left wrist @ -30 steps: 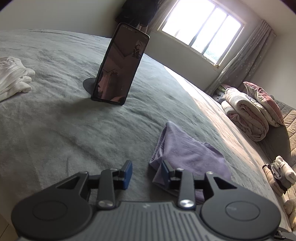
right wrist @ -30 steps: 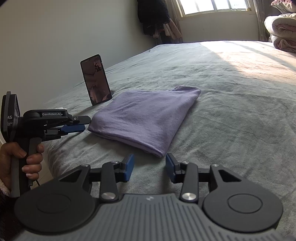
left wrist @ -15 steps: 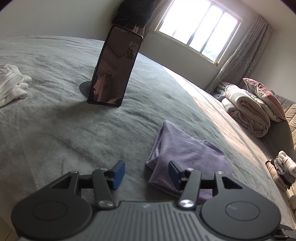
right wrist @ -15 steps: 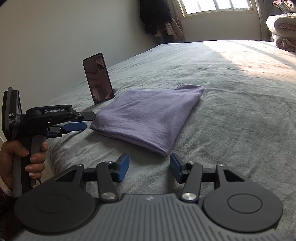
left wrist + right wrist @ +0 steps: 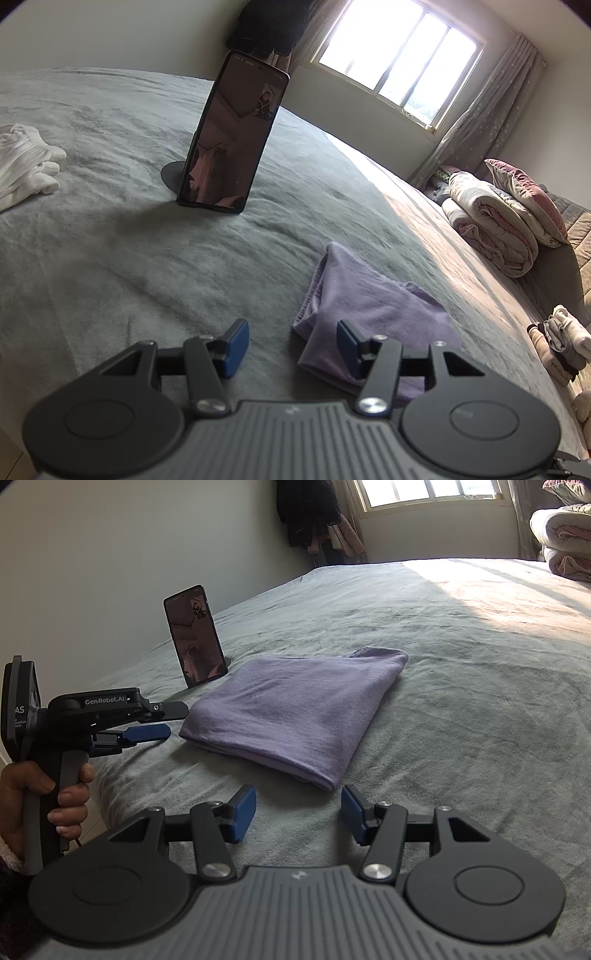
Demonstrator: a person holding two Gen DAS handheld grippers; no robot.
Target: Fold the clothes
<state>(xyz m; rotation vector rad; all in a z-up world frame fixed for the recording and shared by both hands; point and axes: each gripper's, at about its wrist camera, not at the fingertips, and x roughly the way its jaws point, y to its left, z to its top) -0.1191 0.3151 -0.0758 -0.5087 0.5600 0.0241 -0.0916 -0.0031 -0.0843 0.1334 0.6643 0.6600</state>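
Observation:
A folded purple garment lies flat on the grey bed cover. My right gripper is open just short of the garment's near corner, with nothing between its blue pads. In the right wrist view my left gripper, held by a hand, hovers beside the garment's left corner, apart from it. In the left wrist view the left gripper is open. The purple garment lies just ahead of it, with the right finger in front of the cloth's edge.
A phone stands upright on a round stand beyond the garment. White clothes lie at far left. Rolled quilts and a pillow sit at the right, with several folded clothes nearer. Dark clothes hang by the window.
Both grippers' jaws have spread wider. The left gripper's right finger has come off the garment's corner. The garment has not moved.

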